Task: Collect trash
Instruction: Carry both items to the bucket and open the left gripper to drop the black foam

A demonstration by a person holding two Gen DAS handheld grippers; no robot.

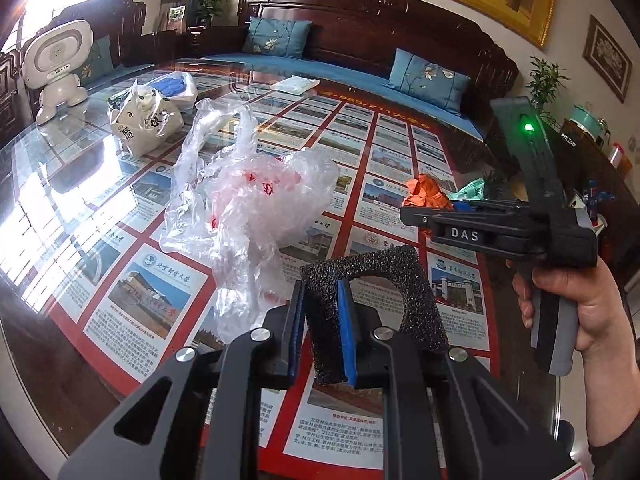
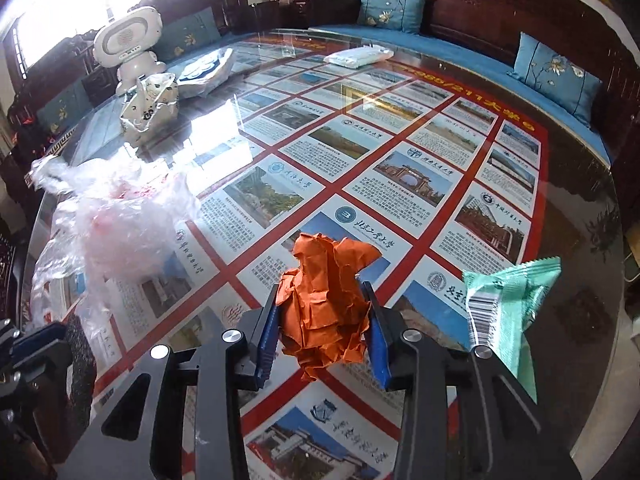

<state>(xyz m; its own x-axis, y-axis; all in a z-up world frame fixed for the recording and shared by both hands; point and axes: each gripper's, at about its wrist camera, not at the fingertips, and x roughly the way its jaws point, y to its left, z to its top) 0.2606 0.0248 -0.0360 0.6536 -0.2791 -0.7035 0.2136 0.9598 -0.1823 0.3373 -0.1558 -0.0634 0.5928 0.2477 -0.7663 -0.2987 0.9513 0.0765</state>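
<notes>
Left gripper (image 1: pixel 322 320) is clamped tight on a piece of black foam (image 1: pixel 372 292), held above the glass table (image 2: pixel 568 216). Right gripper (image 2: pixel 322 322) has its pads pinching the crumpled orange paper (image 2: pixel 324 300), with a green wrapper (image 2: pixel 508 304) just beside it on the right.

Crumpled orange paper (image 2: pixel 324 304) (creased) near green wrapper (image 2: pixel 508 312).

The glass-topped table (image 2: pixel 568 216) has a red poster (image 2: pixel 332 190) of captioned building photos under the glass. On it lie a crumpled clear bag (image 1: pixel 256 200) at the left, orange paper (image 2: pixel 326 304) near the front and a green wrapper (image 2: pixel 508 304) just right of it. Farther back stand a white robot toy (image 1: pixel 58 68) and a printed bag (image 1: pixel 146 118), with a blue-and-white bag (image 1: pixel 176 86) behind it. A white packet (image 2: pixel 358 56) lies at the far edge.
</notes>
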